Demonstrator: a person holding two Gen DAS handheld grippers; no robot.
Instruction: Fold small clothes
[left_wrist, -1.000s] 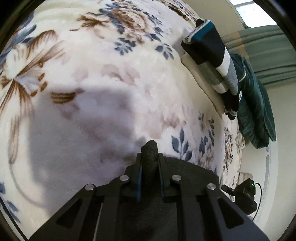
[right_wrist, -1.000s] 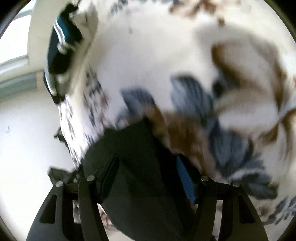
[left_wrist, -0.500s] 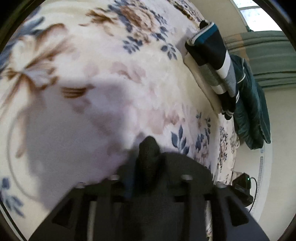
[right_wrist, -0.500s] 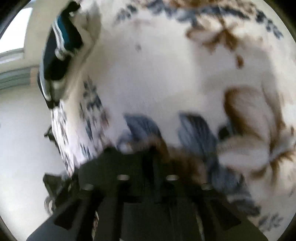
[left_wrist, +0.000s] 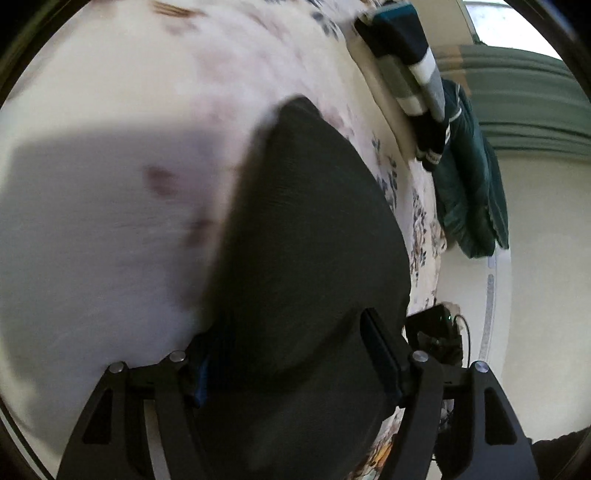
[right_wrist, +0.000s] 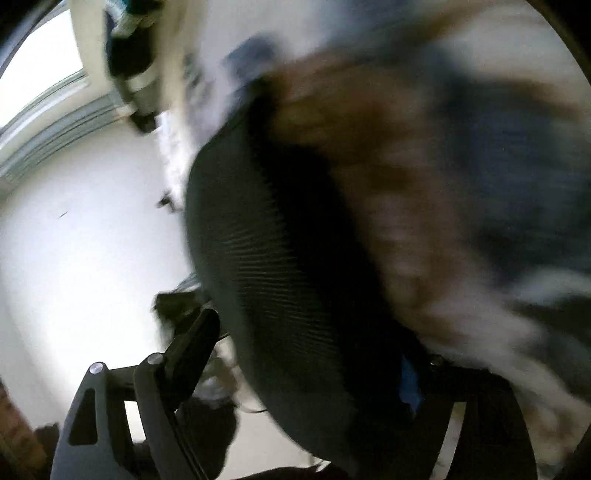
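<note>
From my feeds I count 1 dark garment (left_wrist: 303, 240) spread across 1 floral blanket (left_wrist: 110, 221), and 2 grippers, 1 per camera. Further back there's 1 striped folded piece (left_wrist: 402, 55), 1 green garment (left_wrist: 469, 177) next to it, and 1 small black device (left_wrist: 436, 332) at the bed's edge.

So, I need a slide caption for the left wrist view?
Left gripper, jaws just opened, straddles a dark garment lying on a floral blanket.
</note>
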